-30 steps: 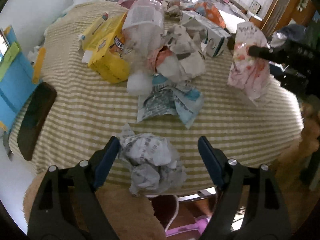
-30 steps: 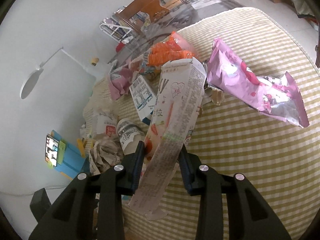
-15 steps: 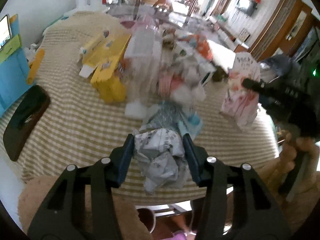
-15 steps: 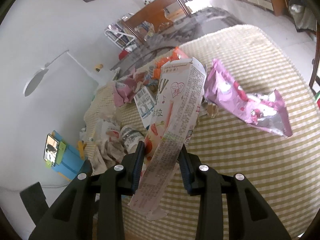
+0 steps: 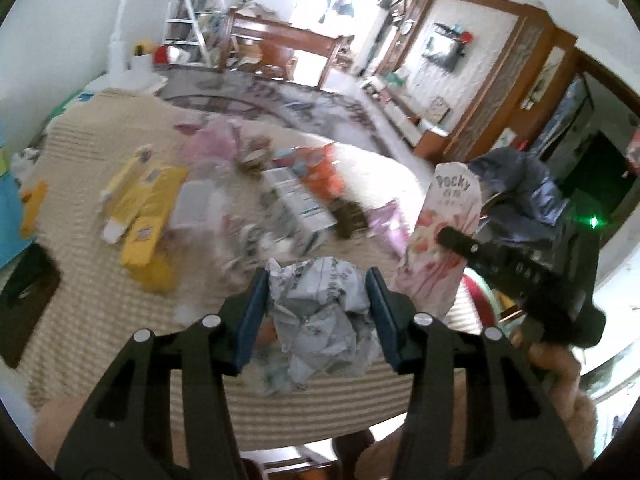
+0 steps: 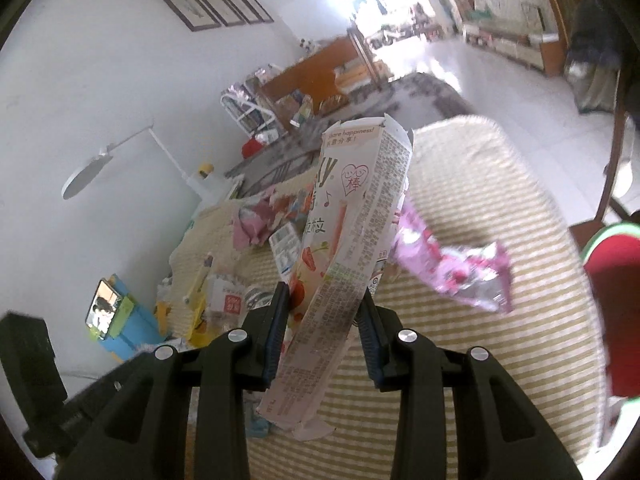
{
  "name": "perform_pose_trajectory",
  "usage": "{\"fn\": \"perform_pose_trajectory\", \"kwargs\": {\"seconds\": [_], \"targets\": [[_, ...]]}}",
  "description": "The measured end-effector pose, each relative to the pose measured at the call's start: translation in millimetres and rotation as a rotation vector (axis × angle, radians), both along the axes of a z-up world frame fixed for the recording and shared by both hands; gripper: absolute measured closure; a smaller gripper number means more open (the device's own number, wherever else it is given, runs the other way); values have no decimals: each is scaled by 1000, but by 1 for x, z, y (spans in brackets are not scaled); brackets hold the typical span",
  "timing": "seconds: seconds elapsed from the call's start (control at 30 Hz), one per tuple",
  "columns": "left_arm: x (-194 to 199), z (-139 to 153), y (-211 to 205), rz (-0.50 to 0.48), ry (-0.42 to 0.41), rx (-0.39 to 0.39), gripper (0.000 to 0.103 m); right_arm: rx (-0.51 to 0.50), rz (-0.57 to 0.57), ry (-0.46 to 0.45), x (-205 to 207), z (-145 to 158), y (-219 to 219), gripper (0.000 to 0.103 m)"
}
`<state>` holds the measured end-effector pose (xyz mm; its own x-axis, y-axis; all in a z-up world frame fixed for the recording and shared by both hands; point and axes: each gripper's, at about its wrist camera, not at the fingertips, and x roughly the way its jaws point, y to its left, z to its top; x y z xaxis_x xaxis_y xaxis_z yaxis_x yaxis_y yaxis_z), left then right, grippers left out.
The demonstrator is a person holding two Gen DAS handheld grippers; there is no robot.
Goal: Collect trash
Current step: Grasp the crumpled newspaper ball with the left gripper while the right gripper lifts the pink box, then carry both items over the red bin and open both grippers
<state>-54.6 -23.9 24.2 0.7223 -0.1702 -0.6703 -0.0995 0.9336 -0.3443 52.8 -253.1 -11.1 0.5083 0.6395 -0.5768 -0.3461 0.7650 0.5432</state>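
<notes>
A crumpled grey-white paper ball (image 5: 320, 312) hangs above the striped tablecloth (image 5: 96, 280), with my left gripper (image 5: 318, 304) shut on it between its blue pads. In the right wrist view a flattened pink Pocky box (image 6: 348, 248) stands tilted upward, and my right gripper (image 6: 324, 320) is shut on its lower half. That same Pocky box (image 5: 444, 216) shows at the right of the left wrist view, gripped by the right gripper (image 5: 472, 246) with a hand (image 5: 560, 372) below it. Both items are lifted clear of the table.
On the tablecloth (image 6: 480, 320) lies a heap of trash: a yellow box (image 5: 148, 208), a white and blue carton (image 5: 304, 208), orange wrappers (image 5: 324, 176), a pink foil bag (image 6: 452, 268). A black object (image 5: 24, 300) sits at the left edge. A red chair (image 6: 616, 296) stands right.
My left gripper closed on the paper ball and lifted it off the table while tilting up. My right gripper rose with the Pocky box still in it.
</notes>
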Motion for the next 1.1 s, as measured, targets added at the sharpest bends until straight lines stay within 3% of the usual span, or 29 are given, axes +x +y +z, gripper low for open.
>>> {"fn": "perform_pose_trajectory", "kwargs": {"seconds": [0.13,0.23,0.37,0.57,0.77,0.87,0.9,0.93,0.97,1.1], "targets": [[19,13,-24,-56,-45,-20,55,31,-45,-29,-4,15,-29,70],[32,22,-50,-102,-87,-34,55,0,-101,-59,-9,23,-56,70],[59,27,-92,-185,-126,-86,55,-52,-254,-66,-16,22,-110,70],[112,14,-172,-380,-49,-148,55,-88,-474,2,-21,-8,-183,70],[150,-10,-242,-526,49,-150,54,-88,-585,87,-21,-47,-227,70],[160,-21,-268,-569,73,-132,46,-77,-623,99,-23,-61,-243,67],[163,-26,-276,-580,82,-123,37,-71,-639,96,-23,-62,-245,67],[164,-29,-281,-584,91,-114,30,-66,-657,95,-24,-64,-248,58],[164,-33,-283,-583,95,-108,23,-66,-671,96,-27,-65,-249,43],[158,-33,-277,-577,78,-109,18,-90,-687,94,-26,-68,-250,38]]}}
